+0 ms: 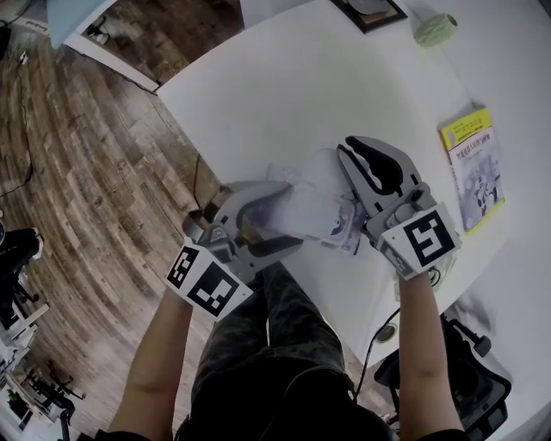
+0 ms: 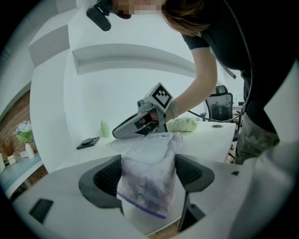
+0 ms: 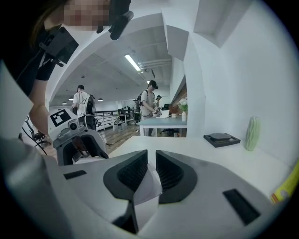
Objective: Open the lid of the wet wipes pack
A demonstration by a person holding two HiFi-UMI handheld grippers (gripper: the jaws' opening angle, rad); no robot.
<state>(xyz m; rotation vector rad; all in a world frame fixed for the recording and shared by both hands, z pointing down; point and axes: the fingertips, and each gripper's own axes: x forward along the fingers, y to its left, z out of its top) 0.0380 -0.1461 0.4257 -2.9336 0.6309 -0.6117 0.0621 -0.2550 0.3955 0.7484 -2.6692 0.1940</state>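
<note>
The wet wipes pack point(image 1: 314, 207), a soft whitish pouch with purple print, is held over the near edge of the white table point(image 1: 344, 77). My left gripper point(image 1: 280, 215) is shut on its near end; in the left gripper view both pads squeeze the pack point(image 2: 149, 186) below its white lid point(image 2: 152, 149). My right gripper point(image 1: 353, 145) reaches in from the right at the pack's far end point(image 2: 117, 133). In the right gripper view its jaws point(image 3: 151, 170) stand almost together with a thin white flap point(image 3: 148, 186) of the lid pinched between them.
A yellow booklet point(image 1: 473, 168) lies at the table's right edge. A dark tray point(image 1: 370, 10) and a pale green object point(image 1: 435, 27) sit at the far side. A black chair point(image 1: 456, 379) stands at lower right. Several people stand far off point(image 3: 149, 100).
</note>
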